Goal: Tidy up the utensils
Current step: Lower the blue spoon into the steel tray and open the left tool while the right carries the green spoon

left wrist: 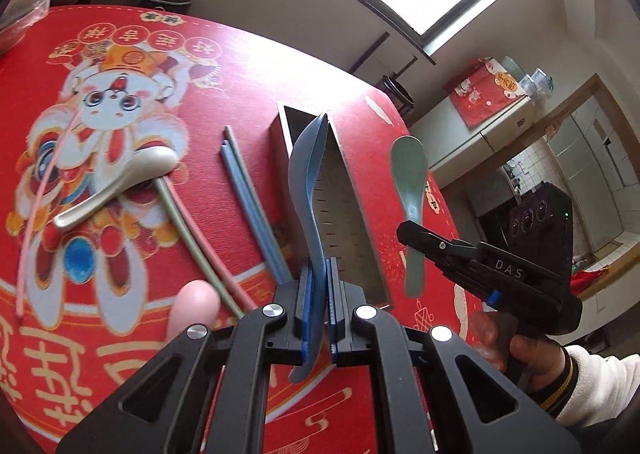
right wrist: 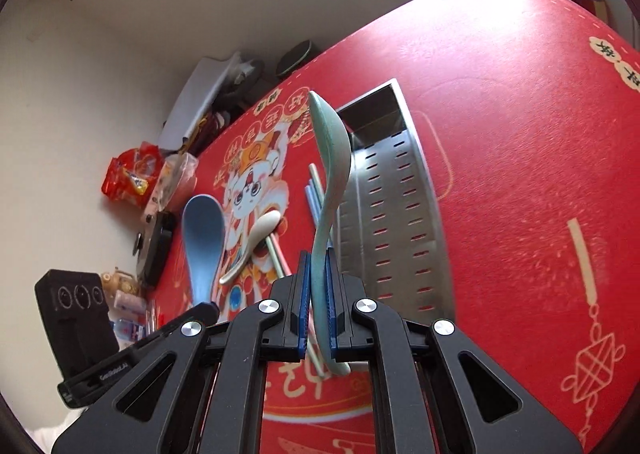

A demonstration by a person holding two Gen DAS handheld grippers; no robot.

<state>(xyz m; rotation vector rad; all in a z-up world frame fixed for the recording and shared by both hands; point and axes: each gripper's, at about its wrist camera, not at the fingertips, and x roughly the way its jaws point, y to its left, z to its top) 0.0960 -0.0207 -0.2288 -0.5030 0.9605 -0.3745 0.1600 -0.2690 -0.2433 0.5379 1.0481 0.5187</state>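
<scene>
1. Two spoons airborne at once: left gripper [left wrist: 319, 294] clenched on the blue spoon [left wrist: 308, 182] by its handle, bowl forward, probably so it can slide lengthwise into the holder.
2. Same deal on the right gripper [right wrist: 318, 290], clamped on the green spoon [right wrist: 330, 174] mid-handle, edge-on between the pads.
3. Just past both: perforated steel utensil holder [right wrist: 396, 222] lying on the red mat [right wrist: 520, 134], looking empty so far.
4. Further out, still loose on the mat: white spoon [left wrist: 120, 182], blue chopsticks [left wrist: 248, 198], green and pink chopsticks [left wrist: 188, 230].

The right gripper [right wrist: 318, 286] has its jaws clamped on a green spoon [right wrist: 330, 174] above the metal holder [right wrist: 394, 214].
</scene>
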